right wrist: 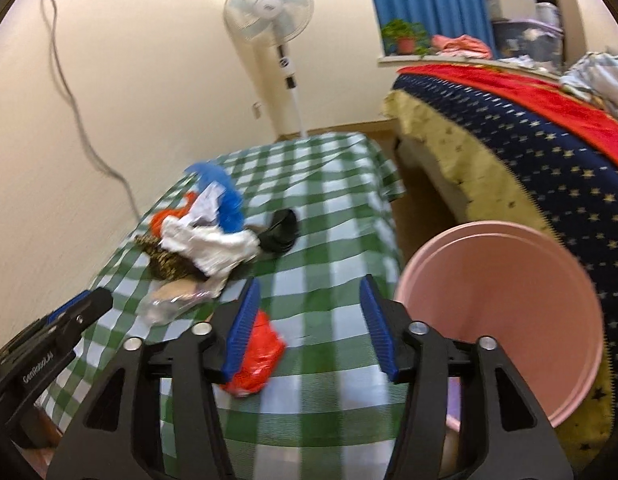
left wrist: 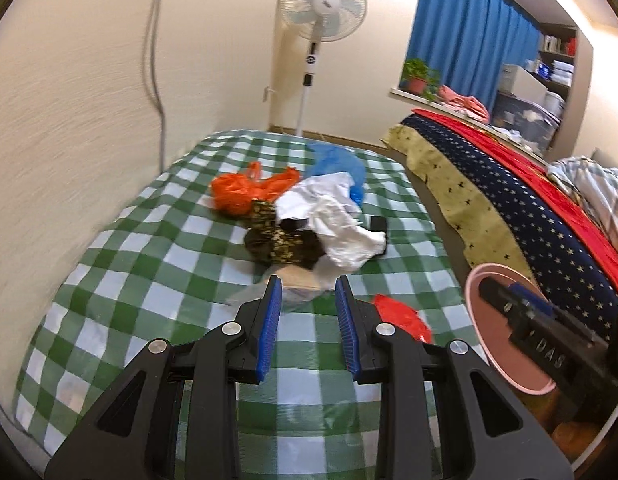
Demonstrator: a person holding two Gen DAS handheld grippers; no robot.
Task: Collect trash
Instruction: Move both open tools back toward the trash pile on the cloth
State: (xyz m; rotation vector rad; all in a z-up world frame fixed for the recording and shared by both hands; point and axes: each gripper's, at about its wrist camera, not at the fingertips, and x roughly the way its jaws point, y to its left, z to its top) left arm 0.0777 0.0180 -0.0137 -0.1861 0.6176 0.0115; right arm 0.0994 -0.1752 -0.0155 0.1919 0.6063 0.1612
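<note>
Hovering over the checked desk [left wrist: 121,264], the left claw [left wrist: 308,286] stands with its blue pads apart and nothing between them. Just ahead of its tips lies a clear plastic wrapper [left wrist: 251,294] with a tan scrap [left wrist: 299,276] beside it; farther ahead sits the trash heap: a camouflage rag [left wrist: 285,242], white crumpled paper [left wrist: 337,232], an orange bag [left wrist: 245,192] and a blue bag [left wrist: 341,164]. A red wrapper [left wrist: 405,316] lies just to the right of its right finger.

The right claw [right wrist: 309,292] is open wider, also empty. The red wrapper [right wrist: 257,356] shows partly behind its left finger, on the desk. The pink bin [right wrist: 505,304] stands just right of its right finger, beside the desk and against the bed [right wrist: 549,168]. A black object [right wrist: 281,230] lies ahead of this claw, next to the heap. The left claw's tip [right wrist: 97,300] shows far left in the right wrist view.
</note>
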